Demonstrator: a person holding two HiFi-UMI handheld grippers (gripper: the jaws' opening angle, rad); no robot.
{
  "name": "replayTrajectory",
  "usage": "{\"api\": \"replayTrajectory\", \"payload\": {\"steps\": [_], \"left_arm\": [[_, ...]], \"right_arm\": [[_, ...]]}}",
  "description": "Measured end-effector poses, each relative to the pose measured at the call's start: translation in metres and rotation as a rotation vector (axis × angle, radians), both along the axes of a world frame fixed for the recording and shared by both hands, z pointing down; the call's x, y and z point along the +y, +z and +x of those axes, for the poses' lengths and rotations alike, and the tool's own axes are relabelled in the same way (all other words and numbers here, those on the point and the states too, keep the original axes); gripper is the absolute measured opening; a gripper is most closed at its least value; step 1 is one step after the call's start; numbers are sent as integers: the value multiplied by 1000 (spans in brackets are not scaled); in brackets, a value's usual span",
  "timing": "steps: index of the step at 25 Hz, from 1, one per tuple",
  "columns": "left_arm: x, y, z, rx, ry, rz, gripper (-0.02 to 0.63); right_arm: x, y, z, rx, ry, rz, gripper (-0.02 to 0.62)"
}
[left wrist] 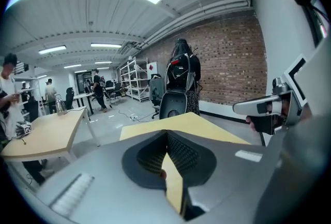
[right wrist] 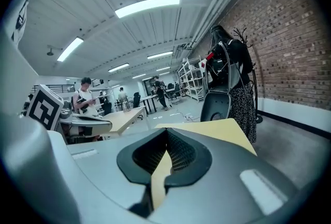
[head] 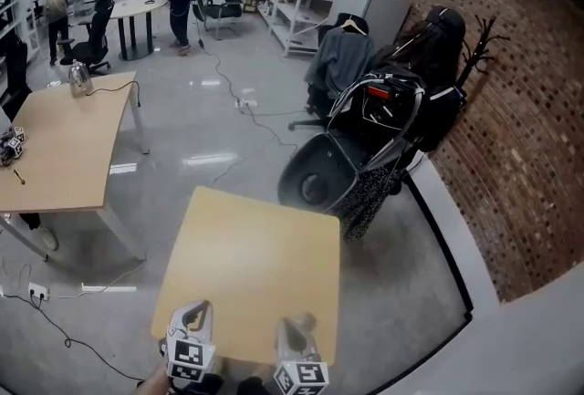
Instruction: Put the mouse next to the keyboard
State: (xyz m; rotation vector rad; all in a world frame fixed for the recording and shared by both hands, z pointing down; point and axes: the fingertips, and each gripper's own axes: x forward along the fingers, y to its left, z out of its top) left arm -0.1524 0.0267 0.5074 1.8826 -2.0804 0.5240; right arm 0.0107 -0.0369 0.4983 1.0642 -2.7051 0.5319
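Both hand-held grippers pressed together at the near edge of the surface

You held your left hand-held gripper (head: 194,316) and right hand-held gripper (head: 297,329) side by side over the near edge of the tan surface (head: 255,261), both pointing toward its far side. In each gripper's own view the jaws met at the tips, left (left wrist: 166,135) and right (right wrist: 166,132), pinching nothing, with only the surface showing beyond them. No view showed where the mouse or the keyboard lay. Past the surface's far right corner stood a black chair (head: 318,176) near the brick wall (head: 534,156). A second table (head: 64,147) carrying a kettle (head: 80,78) stood to the far left.
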Motion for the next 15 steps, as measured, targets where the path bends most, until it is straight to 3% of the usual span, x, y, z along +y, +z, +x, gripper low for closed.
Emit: {"api": "replayTrajectory", "payload": {"steps": [15], "left_arm": [[14,-28,-1,11,-20,69,1]], "right_arm": [[10,-29,-10,-12,-40,61,14]]}}
